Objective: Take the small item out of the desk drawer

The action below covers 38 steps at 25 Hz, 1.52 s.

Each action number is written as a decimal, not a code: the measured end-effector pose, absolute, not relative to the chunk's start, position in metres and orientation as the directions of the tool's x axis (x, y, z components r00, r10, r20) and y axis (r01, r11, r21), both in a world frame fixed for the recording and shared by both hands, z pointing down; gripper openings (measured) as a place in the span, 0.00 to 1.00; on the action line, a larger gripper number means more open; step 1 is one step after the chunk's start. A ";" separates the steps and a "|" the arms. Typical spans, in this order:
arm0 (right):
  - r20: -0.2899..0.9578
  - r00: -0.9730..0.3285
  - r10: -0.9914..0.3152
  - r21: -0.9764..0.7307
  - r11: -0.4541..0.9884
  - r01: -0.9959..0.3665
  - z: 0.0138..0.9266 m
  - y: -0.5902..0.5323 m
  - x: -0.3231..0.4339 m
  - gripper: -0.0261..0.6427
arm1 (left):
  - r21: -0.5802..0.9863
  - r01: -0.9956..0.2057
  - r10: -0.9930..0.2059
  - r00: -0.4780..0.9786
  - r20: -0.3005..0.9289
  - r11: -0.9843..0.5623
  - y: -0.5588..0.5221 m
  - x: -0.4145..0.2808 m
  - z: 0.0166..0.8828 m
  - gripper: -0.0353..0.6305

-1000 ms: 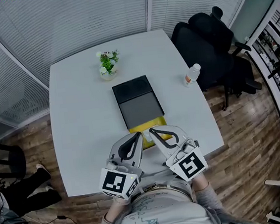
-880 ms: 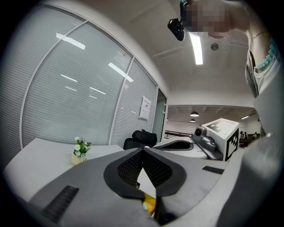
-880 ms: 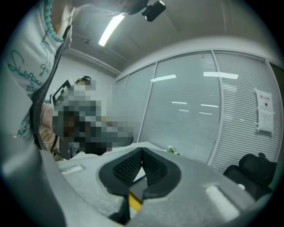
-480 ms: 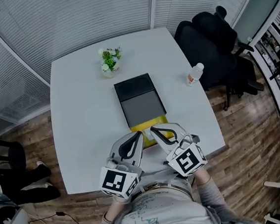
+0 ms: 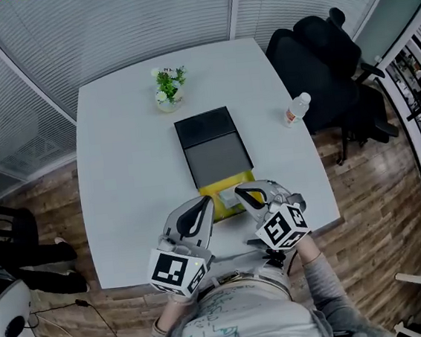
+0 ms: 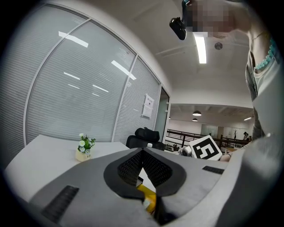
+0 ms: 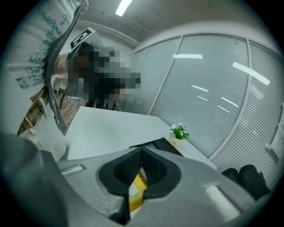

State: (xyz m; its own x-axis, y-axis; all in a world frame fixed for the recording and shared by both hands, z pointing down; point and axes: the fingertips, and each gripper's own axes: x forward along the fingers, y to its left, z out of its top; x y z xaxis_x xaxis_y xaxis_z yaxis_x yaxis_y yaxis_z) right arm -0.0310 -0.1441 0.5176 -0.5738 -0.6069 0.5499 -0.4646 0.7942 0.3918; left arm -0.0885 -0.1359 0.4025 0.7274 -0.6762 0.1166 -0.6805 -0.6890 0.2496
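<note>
Head view: one white item [image 5: 226, 197] lies in the one open yellow drawer [image 5: 216, 185], between left gripper [image 5: 209, 201] and right gripper [image 5: 238, 192]; one plant [image 5: 169, 86], one bottle [image 5: 295, 109] on the surface [image 5: 121, 173]; left gripper view: fingers [image 6: 128, 168] pressed together, empty; right gripper view: fingers pressed together, empty.

1 white, rounded table [image 5: 121, 173] carries most of what can be counted. At the table's far edge stands 1 small potted plant with white flowers [image 5: 168, 88]. In the table's middle lies 1 flat black and dark grey drawer box [image 5: 212, 145]. It has 1 yellow drawer [image 5: 216, 204] open toward the table's near edge, with 1 small pale item [image 5: 227, 197] in it. At the table's right edge stands 1 clear plastic bottle with a white cap [image 5: 294, 110]. Beyond the table's far right corner is 1 black office chair [image 5: 318, 55]. Over the table's near edge are 2 grey grippers, the left gripper [image 5: 208, 201] and the right gripper [image 5: 238, 192]. Each bears 1 marker cube, 2 in all.
</note>
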 end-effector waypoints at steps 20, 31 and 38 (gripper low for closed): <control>0.823 -0.450 -0.346 0.215 0.924 -0.317 0.648 -0.147 -0.030 0.06 | 0.294 -0.670 -0.656 0.737 0.162 -0.681 -0.129 -0.106 0.430 0.05; 0.906 -0.391 -0.164 0.061 0.963 -0.263 0.689 -0.151 -0.030 0.14 | 0.282 -0.687 -0.661 0.725 0.194 -0.670 -0.134 -0.114 0.441 0.05; 0.934 -0.338 -0.113 0.025 0.966 -0.256 0.711 -0.150 -0.029 0.14 | 0.283 -0.687 -0.661 0.724 0.196 -0.669 -0.137 -0.117 0.444 0.05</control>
